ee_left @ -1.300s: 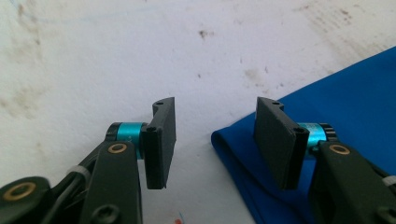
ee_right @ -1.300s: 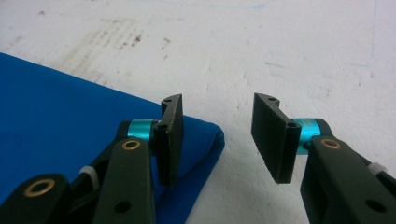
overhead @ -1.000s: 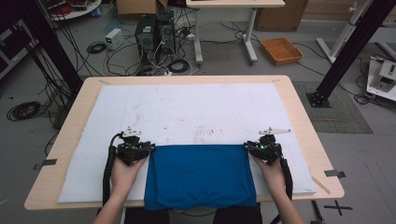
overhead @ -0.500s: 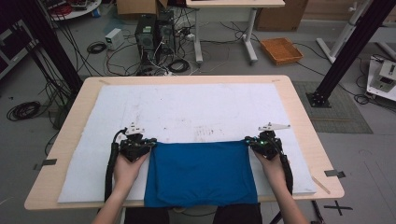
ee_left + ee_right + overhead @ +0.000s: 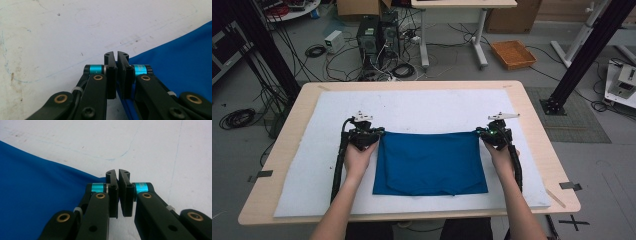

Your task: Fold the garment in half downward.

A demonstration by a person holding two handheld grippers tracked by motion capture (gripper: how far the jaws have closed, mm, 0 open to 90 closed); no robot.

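— Was any lettering legible in the scene?
— None. No word, brand, label or number could be read anywhere.
— What about signs?
— Only a black tape cross (image 5: 579, 221) stood on the floor beside the table (image 5: 532, 100), nothing more.

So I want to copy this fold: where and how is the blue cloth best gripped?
At the two far corners of the blue cloth, each pinched from its outer side, as the left gripper and right gripper do now. The cloth lies flat and limp, so corner grips keep its far edge taut.
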